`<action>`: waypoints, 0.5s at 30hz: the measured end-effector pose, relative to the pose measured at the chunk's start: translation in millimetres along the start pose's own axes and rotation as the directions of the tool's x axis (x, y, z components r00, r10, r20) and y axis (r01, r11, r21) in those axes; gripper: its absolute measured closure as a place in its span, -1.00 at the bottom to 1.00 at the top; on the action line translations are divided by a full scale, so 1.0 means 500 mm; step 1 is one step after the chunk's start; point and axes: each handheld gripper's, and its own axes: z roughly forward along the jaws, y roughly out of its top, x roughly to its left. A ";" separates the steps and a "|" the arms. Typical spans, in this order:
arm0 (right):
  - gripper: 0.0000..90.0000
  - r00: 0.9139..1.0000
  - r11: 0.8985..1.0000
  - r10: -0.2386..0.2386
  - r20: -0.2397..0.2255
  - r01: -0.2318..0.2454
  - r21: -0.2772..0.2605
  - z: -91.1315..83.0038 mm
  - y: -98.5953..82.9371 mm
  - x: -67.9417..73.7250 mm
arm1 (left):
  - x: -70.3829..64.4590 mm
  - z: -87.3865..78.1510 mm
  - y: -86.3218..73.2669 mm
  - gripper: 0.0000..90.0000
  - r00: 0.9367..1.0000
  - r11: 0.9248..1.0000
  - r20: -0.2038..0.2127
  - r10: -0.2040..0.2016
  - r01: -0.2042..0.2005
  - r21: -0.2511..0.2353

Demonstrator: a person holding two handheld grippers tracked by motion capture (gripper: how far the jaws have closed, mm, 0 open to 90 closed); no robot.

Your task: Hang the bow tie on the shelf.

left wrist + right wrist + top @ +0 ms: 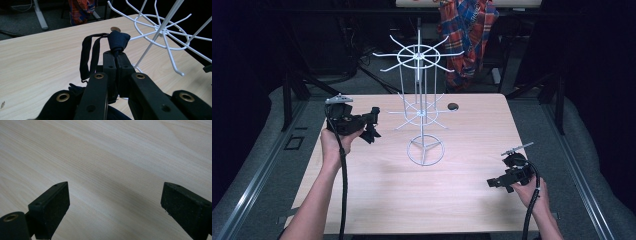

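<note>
Pinching dark navy fabric (117, 41) (looped strap dangling), left hand-held gripper (116, 60); right (115, 202) gapes wide.

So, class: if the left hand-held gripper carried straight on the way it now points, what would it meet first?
Probably the white wire rack: the left hand-held gripper, shut on a dark cloth item, points toward its lower hooks, though depth is unclear.

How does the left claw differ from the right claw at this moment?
The left claw is shut on a dark fabric piece with a strap; the right claw is wide open and holds nothing. The left claw is lifted beside the white wire rack; the right claw is low over the bare table. Both have black jaws.
</note>
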 end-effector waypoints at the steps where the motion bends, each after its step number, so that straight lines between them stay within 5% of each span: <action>1: -0.82 1.000 1.000 0.000 -0.001 0.000 -0.001 0.000 0.000 0.001 | -0.001 0.002 0.001 0.95 1.000 1.000 -0.001 0.003 -0.003 0.000; 15: -0.82 1.000 1.000 0.003 0.002 -0.003 0.000 -0.001 0.000 0.000 | -0.016 0.023 0.016 0.95 0.999 1.000 0.028 0.024 -0.024 -0.013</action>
